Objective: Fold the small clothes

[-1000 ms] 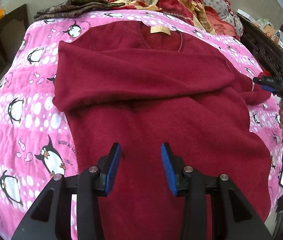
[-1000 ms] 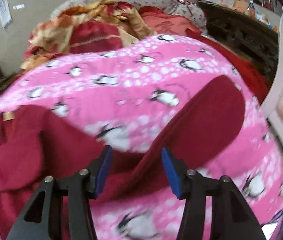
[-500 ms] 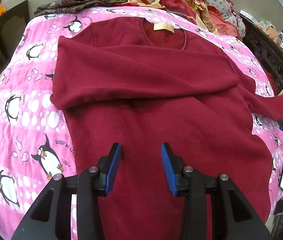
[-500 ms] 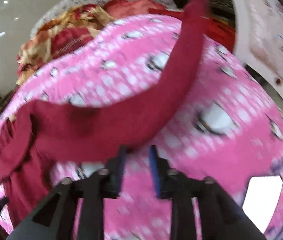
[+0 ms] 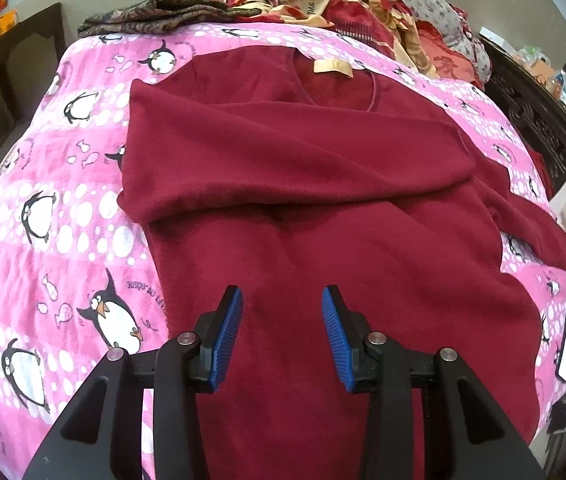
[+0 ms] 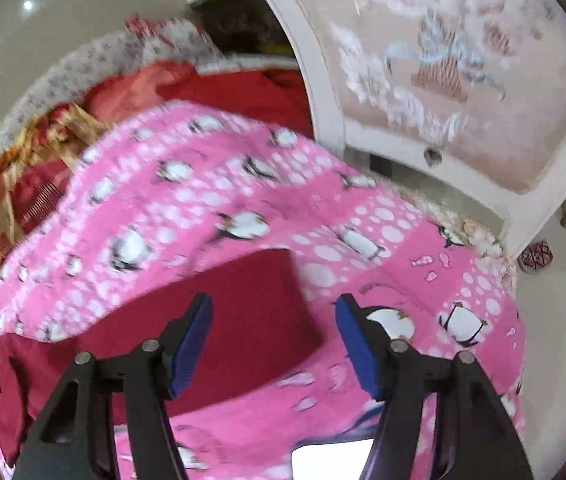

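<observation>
Left tool [image 5: 281,334] hovers apart over the dark-red fleece sweater [image 5: 323,216]; right tool [image 6: 273,346] opens, empty, its sleeve [image 6: 219,312] spread toward three o'clock for folding.

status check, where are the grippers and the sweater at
Left gripper open over sweater, holding nothing. Right gripper jaws opening, free sleeve lying flat beneath, not pinched. Other sleeve folded across chest. Nothing in the way.
</observation>
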Demonstrator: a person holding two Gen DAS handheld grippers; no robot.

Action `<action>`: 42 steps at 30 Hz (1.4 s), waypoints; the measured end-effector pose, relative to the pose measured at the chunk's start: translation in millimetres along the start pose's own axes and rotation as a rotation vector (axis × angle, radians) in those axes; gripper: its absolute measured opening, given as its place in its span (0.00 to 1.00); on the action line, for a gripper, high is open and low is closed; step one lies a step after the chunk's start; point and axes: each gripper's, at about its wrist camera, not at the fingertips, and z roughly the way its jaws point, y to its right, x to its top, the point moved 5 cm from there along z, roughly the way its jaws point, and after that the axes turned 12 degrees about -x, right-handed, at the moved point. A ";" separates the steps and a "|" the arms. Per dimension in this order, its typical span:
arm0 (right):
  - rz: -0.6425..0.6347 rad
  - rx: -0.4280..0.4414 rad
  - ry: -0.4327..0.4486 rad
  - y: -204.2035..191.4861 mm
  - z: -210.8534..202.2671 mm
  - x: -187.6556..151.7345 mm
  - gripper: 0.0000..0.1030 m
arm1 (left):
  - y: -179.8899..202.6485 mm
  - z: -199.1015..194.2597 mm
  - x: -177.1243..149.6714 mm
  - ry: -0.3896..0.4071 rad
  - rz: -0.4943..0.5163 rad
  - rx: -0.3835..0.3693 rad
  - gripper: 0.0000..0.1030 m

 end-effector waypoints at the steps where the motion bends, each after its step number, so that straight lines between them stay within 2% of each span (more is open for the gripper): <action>1: -0.010 -0.017 -0.026 3.7 9.7 0.1 0.65 | -1.0 -0.1 0.6 0.002 -0.006 -0.001 0.20; 3: -0.026 -0.020 -0.066 5.9 26.0 -5.6 0.65 | -1.4 0.0 1.7 0.003 -0.017 -0.001 0.20; 5: -0.060 0.027 -0.105 -1.9 39.0 -15.0 0.57 | -0.1 -0.1 2.6 0.000 -0.016 -0.003 0.20; 6: -0.089 0.011 -0.066 -5.9 36.1 -16.7 0.33 | 0.6 -0.4 3.4 0.000 -0.013 0.000 0.20; 7: -0.118 0.010 -0.030 -11.5 29.6 -16.7 0.16 | 1.0 -1.3 4.5 0.002 -0.008 0.002 0.20; 9: -0.121 0.068 -0.012 -22.2 14.8 -16.1 0.16 | 1.8 -4.1 7.7 0.011 -0.001 0.004 0.20; 12: -0.162 0.180 0.061 -57.2 -26.5 -7.5 0.16 | 0.9 -7.9 15.0 0.027 -0.003 0.004 0.20; 16: -0.267 0.354 0.116 -135.0 -81.8 0.8 0.16 | -2.6 -15.1 23.1 0.060 -0.023 -0.006 0.20; 19: -0.340 0.471 0.120 -200.8 -112.6 -3.6 0.16 | -5.1 -19.5 26.7 0.076 -0.031 -0.010 0.20; 24: -0.442 0.609 0.084 -303.9 -143.0 -43.0 0.16 | -12.1 -25.6 30.7 0.094 -0.038 -0.007 0.20; 28: -0.589 0.719 0.029 -389.0 -161.3 -115.2 0.16 | -22.5 -28.7 33.2 0.105 -0.055 0.005 0.20; 32: -0.709 0.756 -0.025 -448.4 -160.1 -185.3 0.16 | -31.7 -29.8 34.6 0.111 -0.073 0.016 0.20; 37: -0.838 0.703 -0.110 -494.2 -127.9 -261.1 0.16 | -34.0 -27.9 37.9 0.108 -0.066 0.025 0.20; 42: -0.864 0.668 -0.161 -493.8 -102.9 -286.4 0.18 | -32.8 -23.1 40.9 0.102 -0.051 0.036 0.20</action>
